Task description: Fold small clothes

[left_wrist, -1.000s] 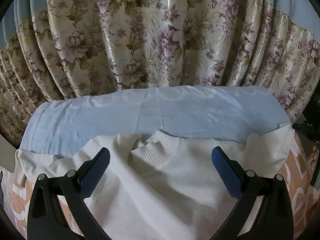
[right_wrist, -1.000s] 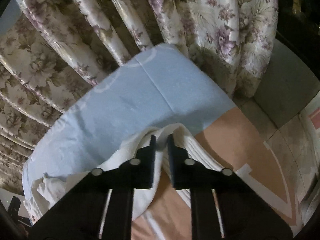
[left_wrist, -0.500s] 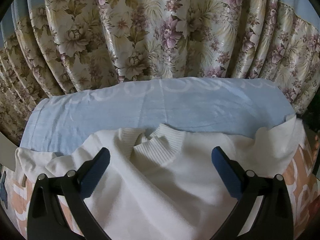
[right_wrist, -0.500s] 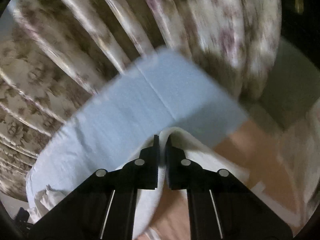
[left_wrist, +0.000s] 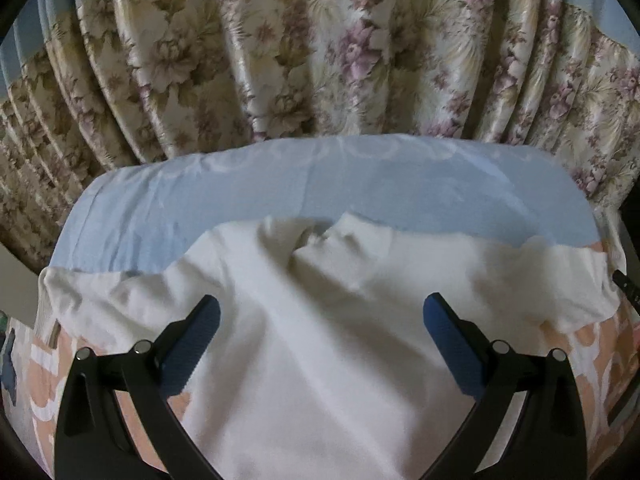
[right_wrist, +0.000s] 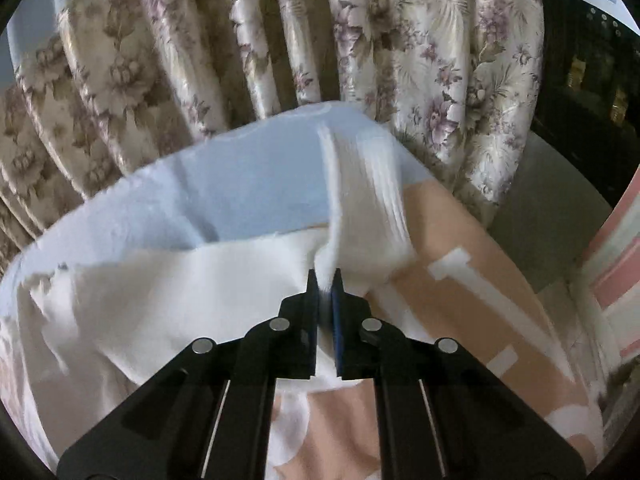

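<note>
A white knit sweater (left_wrist: 320, 320) lies spread on the bed, its ribbed collar (left_wrist: 352, 236) toward the blue pillow. My left gripper (left_wrist: 320, 320) hovers over its chest, jaws wide apart and holding nothing. In the right wrist view the sweater (right_wrist: 180, 292) stretches to the left, and my right gripper (right_wrist: 325, 276) is shut on its right sleeve. The ribbed cuff (right_wrist: 368, 200) sticks up past the fingertips, blurred by motion. The tip of the right gripper shows at the right edge of the left wrist view, by the sleeve end (left_wrist: 580, 280).
A pale blue pillow (left_wrist: 320, 176) lies across the head of the bed, against a floral curtain (left_wrist: 320, 48). The bedspread (right_wrist: 472, 272) is peach with white shapes. Dark furniture (right_wrist: 588, 80) and a bare floor strip (right_wrist: 540, 208) lie past the bed's right side.
My right gripper has closed fully on the sleeve and pulled it up and leftward over the sweater. The left gripper has drifted slightly nearer the sweater, still open.
</note>
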`<state>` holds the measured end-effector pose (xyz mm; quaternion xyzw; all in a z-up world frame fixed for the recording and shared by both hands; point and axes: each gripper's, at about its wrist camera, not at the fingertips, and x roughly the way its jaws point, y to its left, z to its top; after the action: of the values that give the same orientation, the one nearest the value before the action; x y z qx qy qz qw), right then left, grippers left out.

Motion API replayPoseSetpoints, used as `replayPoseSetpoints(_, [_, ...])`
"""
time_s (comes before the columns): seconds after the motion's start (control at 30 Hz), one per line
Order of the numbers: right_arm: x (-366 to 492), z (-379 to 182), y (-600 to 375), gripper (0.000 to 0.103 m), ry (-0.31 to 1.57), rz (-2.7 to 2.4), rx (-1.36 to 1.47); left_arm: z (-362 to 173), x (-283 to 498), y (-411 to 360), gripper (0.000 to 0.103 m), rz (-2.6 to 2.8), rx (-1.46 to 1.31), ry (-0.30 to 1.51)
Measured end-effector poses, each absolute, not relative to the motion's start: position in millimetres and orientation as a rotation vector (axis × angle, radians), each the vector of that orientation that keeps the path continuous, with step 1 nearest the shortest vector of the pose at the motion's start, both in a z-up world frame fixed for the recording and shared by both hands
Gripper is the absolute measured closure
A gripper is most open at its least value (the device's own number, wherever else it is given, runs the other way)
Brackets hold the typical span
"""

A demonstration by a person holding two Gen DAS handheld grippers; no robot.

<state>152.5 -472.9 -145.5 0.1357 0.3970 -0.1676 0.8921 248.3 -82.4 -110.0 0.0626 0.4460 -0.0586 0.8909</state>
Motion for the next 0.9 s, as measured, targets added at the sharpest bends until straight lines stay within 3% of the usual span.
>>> replayPoseSetpoints(0.23, [174, -99, -403, 0.097, 0.704, -0.187, 0.173, -110, 237, -34, 0.001, -0.052, 0.086, 0.928])
replayPoseSetpoints(0.37, [174, -75, -296, 0.097, 0.657, 0.145, -0.005, -108, 231, -7, 0.001, -0.006, 0.058, 0.923])
replayPoseSetpoints(0.57, [160, -150, -186, 0.096, 0.926, 0.446, -0.250, -114, 227, 24, 0.001, 0.037, 0.016, 0.945])
replayPoseSetpoints(0.67, [153, -167, -186, 0.086, 0.981, 0.464, -0.242, -119, 224, 26, 0.001, 0.028, 0.017, 0.958])
replayPoseSetpoints(0.7, [151, -167, -190, 0.068, 0.994, 0.477, -0.219, -122, 223, 25, 0.001, 0.023, 0.027, 0.961])
replayPoseSetpoints(0.77, [143, -157, -205, 0.042, 0.980, 0.487, -0.166, -127, 221, 19, 0.001, 0.010, 0.038, 0.969])
replayPoseSetpoints(0.9, [131, -137, -238, 0.041, 0.934, 0.408, -0.109, -148, 217, 1, 0.001, -0.070, 0.034, 1.013])
